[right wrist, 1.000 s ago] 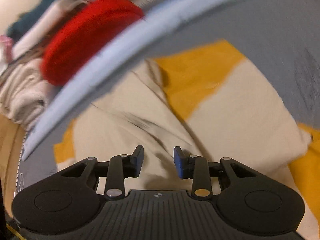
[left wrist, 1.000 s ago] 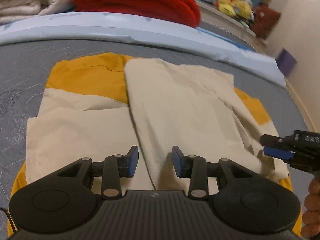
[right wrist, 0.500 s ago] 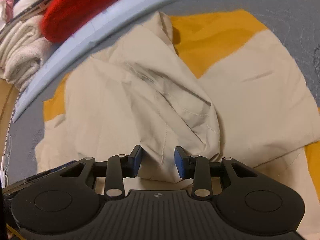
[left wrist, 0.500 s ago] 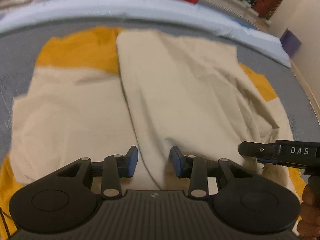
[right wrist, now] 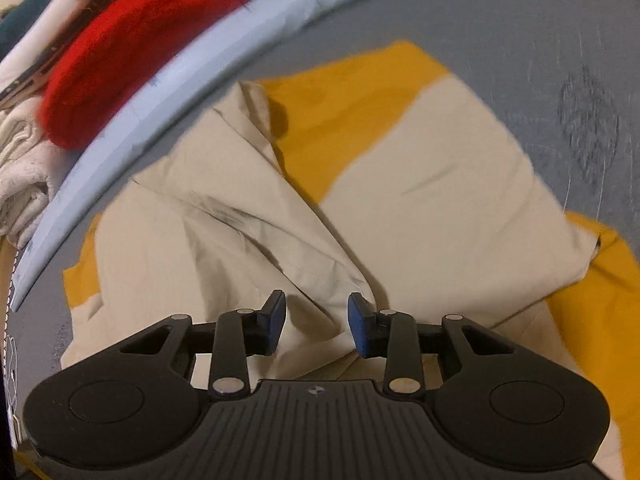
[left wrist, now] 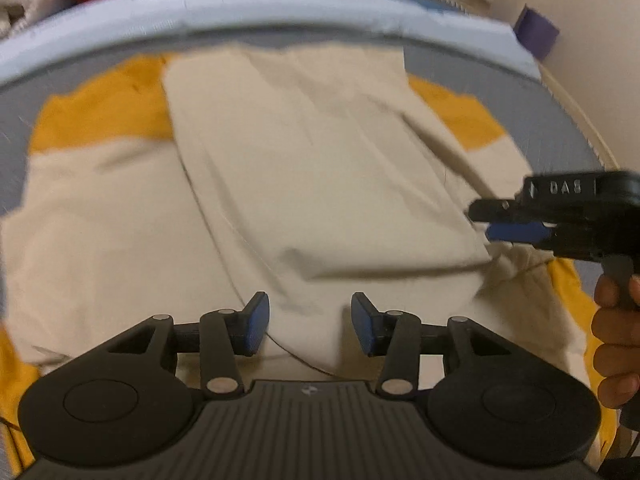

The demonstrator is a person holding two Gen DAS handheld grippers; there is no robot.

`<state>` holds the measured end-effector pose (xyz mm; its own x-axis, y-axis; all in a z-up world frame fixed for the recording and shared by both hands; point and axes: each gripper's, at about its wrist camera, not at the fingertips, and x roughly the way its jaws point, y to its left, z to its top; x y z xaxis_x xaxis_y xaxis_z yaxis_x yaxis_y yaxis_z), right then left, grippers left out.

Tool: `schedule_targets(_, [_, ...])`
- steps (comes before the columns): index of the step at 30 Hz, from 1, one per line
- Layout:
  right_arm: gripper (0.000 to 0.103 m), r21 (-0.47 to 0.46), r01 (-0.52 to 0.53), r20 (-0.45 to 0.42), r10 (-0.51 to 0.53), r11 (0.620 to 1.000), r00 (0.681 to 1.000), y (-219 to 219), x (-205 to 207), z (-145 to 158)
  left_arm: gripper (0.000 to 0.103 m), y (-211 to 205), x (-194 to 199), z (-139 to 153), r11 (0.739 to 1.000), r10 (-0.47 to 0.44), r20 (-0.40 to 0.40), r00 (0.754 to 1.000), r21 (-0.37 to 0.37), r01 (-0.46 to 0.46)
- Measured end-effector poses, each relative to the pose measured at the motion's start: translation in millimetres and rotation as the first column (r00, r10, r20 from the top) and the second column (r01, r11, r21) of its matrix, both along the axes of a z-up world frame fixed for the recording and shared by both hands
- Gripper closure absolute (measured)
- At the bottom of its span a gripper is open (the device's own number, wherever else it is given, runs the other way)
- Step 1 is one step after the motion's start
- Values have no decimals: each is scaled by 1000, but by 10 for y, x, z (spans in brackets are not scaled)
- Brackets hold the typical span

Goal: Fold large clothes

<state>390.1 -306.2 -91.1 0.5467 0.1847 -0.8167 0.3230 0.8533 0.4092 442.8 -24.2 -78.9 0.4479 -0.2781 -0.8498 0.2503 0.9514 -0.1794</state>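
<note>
While the garment (left wrist: 312, 184) lay spread on the grey mat (left wrist: 480, 68), beige with yellow showing at its edges, the left gripper (left wrist: 308, 322) hung over its near end with the jaws apart, having just been opening; a fold of beige cloth ran down between the blue pads (left wrist: 256, 320) but neither pad pressed on it. Ahead of those jaws a folded beige panel stretched away toward the pale blue border (left wrist: 280, 4). To their right the right gripper (left wrist: 496, 224) came in from the side, its blue pad at the panel's corner, a hand (left wrist: 616, 344) on its grip. In its own view the right gripper (right wrist: 317, 322) stood over bunched beige cloth, jaws partly apart, a ridge of cloth rising between them and lying against the right pad; whether it was pinched I could not tell. Beyond the border, up and left of those jaws, sat a red bundle (right wrist: 132, 48) and pale cloth (right wrist: 20, 160)
</note>
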Motion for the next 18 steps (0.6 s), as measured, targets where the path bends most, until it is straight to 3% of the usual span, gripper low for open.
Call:
schedule_targets(5, [66,-20,8,168,-4,1000,986,-21,-247,423,53,270,-165,441,997,69,175,982,-32,-64])
schedule_targets(8, [66,-86,5,320,23,996,947,-48,-442,796,53,418,-366,750,994,96,298,950,-69,-79])
schedule_targets(11, [66,-159,-3,463,77,987,883,-69,-717,1205,53,520,-641,1049,994,100,438,893,-77,-74])
schedule_targets(15, [66,-218,16,627,127,976,769,-164,-1348,1802,53,735,-1188,1457,993,114,563,819,-84,-81])
schedule_targets(18, [66,-213,111,730,83,971,679,-318,-2075,2223,53,947,-1646,1819,986,163,580,798,-109,-123])
